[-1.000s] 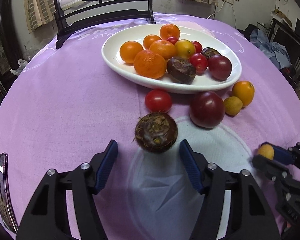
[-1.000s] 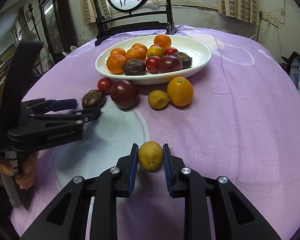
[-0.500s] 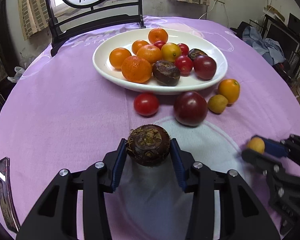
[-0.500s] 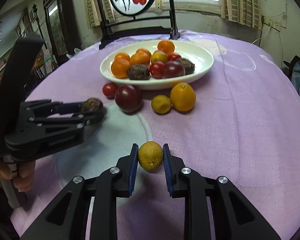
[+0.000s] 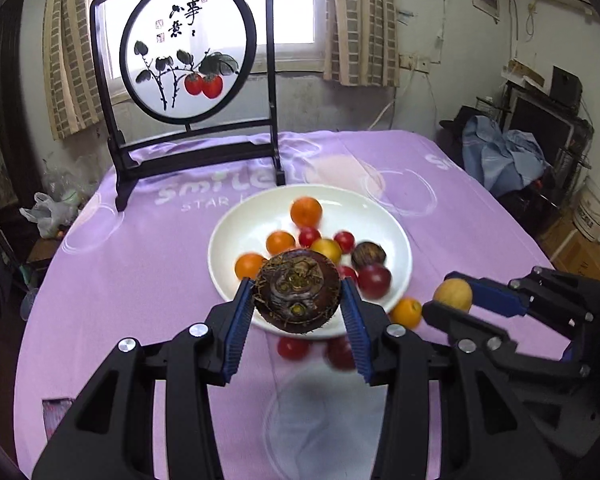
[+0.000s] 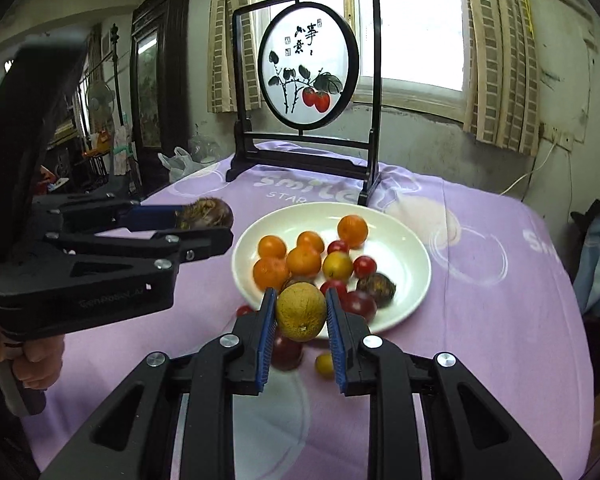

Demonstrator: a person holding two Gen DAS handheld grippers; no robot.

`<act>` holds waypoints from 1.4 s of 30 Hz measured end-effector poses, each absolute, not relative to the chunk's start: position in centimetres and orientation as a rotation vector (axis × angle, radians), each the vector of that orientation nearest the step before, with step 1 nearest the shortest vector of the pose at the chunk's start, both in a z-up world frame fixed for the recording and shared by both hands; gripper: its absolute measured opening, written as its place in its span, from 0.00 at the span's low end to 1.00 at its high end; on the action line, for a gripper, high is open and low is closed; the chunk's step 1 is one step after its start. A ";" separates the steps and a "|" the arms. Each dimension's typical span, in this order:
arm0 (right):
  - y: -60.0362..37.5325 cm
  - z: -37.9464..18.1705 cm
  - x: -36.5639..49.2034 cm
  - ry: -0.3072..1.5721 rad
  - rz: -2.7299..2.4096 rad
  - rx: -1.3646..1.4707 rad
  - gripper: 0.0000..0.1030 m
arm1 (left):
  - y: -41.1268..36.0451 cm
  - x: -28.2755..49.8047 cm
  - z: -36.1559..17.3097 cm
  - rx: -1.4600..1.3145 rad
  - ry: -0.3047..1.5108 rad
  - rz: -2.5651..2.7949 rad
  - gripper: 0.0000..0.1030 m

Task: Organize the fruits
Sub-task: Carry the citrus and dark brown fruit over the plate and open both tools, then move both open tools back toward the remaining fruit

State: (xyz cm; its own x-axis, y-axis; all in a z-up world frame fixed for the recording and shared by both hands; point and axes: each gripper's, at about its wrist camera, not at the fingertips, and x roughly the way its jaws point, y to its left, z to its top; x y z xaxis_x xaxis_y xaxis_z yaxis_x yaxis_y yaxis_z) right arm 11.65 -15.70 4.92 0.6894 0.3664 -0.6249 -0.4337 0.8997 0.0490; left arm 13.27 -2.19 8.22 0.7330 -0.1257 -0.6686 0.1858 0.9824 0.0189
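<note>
The left gripper (image 5: 298,312) is clenched on a dark brown, hairy round fruit (image 5: 298,294), held in the air above the near rim of the white bowl (image 5: 396,240). Its jaws closed onto it a moment ago. The right gripper (image 6: 301,316) is clamped on a small yellow fruit (image 6: 301,311), also lifted clear of the tablecloth (image 6: 480,320) in front of the bowl.

The bowl sits near the middle of the table and holds oranges (image 6: 306,260), small red tomatoes (image 6: 365,266), a yellow fruit, a dark plum (image 5: 374,279) and another brown fruit (image 6: 378,284). A few red, dark and yellow fruits lie on the cloth just by the bowl's near rim.

The purple cloth reads "Smile" and "STAR" in white near the far edge. There stands a dark wooden screen (image 6: 308,64) with a round painting of red fruit and brush characters. The left gripper's side bears faint lettering I cannot read
</note>
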 end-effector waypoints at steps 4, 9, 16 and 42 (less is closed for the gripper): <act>-14.7 2.9 15.4 0.727 0.432 -0.103 0.24 | -2.2 17.6 6.6 0.057 0.807 -0.153 0.42; -14.2 0.5 18.6 0.770 0.418 -0.094 0.24 | -2.2 21.8 3.2 0.061 0.870 -0.120 0.42; -13.9 -1.3 22.5 0.804 0.379 -0.105 0.36 | -1.9 26.0 0.6 0.036 0.916 -0.078 0.58; -18.0 -2.6 9.7 0.854 0.378 -0.047 0.48 | -0.4 11.7 -0.8 -0.029 0.929 -0.109 0.82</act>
